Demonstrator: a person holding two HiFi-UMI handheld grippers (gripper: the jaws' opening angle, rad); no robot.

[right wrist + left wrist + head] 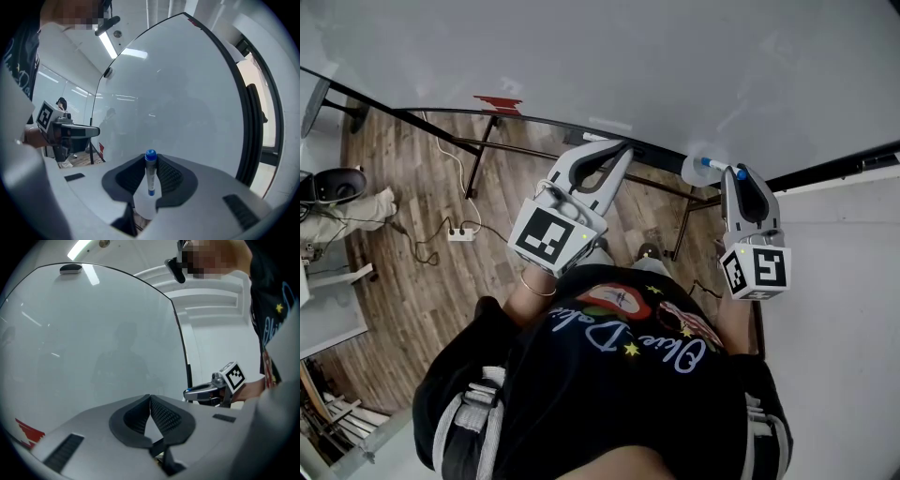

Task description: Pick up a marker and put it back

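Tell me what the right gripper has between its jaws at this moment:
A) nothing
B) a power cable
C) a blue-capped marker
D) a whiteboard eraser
C: in the right gripper view the right gripper has its jaws closed on a marker, which stands upright between the pads with its blue cap on top.

Glossy whiteboard (pixel 675 56), wood-plank floor (pixel 394 300); my right gripper (pixel 150 161) matt grey plastic, pads (pixel 170 177) ribbed black; marker (pixel 150 180) smooth plastic.
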